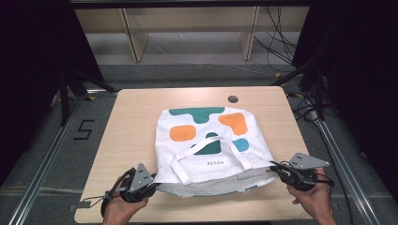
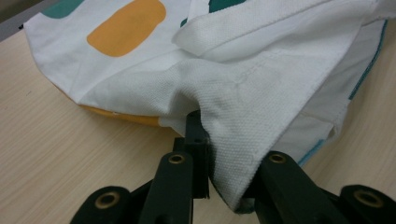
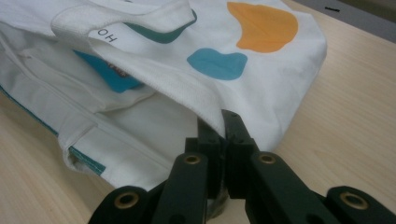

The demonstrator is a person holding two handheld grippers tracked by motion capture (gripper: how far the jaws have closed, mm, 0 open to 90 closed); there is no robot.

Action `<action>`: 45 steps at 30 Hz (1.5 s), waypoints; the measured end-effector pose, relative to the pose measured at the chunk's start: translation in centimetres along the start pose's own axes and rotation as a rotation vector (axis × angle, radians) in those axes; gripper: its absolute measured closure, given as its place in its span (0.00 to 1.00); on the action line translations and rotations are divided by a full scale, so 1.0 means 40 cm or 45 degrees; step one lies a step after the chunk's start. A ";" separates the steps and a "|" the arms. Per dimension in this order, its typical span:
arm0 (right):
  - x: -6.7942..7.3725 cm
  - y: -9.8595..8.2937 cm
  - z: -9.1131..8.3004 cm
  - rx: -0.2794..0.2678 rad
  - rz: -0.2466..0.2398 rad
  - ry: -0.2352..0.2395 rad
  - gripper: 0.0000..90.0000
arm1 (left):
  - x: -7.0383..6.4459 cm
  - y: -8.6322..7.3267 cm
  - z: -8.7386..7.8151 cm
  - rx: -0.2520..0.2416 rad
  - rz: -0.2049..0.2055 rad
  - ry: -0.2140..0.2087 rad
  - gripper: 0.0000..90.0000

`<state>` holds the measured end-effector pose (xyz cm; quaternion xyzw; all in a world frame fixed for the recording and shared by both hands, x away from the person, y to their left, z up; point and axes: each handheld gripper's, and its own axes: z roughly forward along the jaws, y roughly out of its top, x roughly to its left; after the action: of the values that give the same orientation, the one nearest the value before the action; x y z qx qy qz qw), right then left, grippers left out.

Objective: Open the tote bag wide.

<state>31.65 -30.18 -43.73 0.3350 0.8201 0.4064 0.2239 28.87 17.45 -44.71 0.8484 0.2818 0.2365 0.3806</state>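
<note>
right now the tote bag (image 1: 211,140) lies flat mid-table, printed side up, mouth toward the near edge and handles (image 1: 213,150) flopped over the print. left gripper (image 1: 152,183) has its jaws pinching the top layer of the mouth hem at the bag's left near corner, and right gripper (image 1: 277,168) has its jaws pressed together on the same hem at the right near corner; fabric visibly bunches between both. looks like a two-corner grab so only the upper panel lifts and the mouth opens, with the lower panel (image 3: 93,135) resting on the table (image 1: 131,122) as the anchor.
</note>
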 end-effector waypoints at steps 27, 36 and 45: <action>-0.058 0.306 -0.193 -0.321 -0.129 0.029 0.98 | 0.055 0.216 -0.259 -0.384 0.034 0.042 0.92; -0.076 0.379 -0.251 -0.419 -0.130 0.038 0.98 | 0.086 0.287 -0.310 -0.566 0.023 0.044 0.92; -0.134 0.392 -0.183 -0.398 -0.064 -0.036 0.98 | 0.172 0.297 -0.200 -0.605 -0.125 0.054 0.92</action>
<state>36.36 -30.90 -26.25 0.2813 0.7518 0.5185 0.2948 32.51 19.51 -29.39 0.7152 0.2671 0.2951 0.5745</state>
